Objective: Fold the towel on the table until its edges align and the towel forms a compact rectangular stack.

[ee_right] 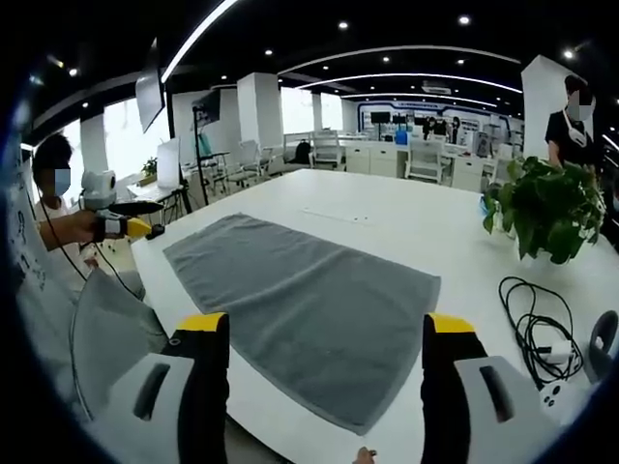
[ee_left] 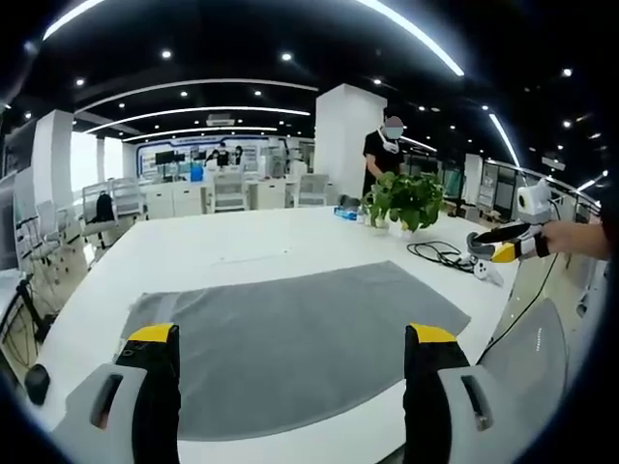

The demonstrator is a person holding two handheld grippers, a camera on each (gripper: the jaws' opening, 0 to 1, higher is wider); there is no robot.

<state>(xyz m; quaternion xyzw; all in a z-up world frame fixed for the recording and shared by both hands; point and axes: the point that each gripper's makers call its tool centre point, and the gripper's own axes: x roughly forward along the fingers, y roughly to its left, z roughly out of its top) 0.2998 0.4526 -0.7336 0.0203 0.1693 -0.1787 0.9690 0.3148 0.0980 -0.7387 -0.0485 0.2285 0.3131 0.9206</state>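
Folding not yet begun: grey towel [ee_left: 290, 343] spread flat, single layer, on the white counter [ee_left: 222, 246].
Left gripper [ee_left: 290, 387] and right gripper [ee_right: 324, 372] hover above its near edges, fingers released, grasping nothing; every fold remains.

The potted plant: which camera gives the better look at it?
The right gripper view: the potted plant is larger there, leaves distinct, at the table's right side. In the left gripper view it sits farther off and smaller, beyond the grey towel.
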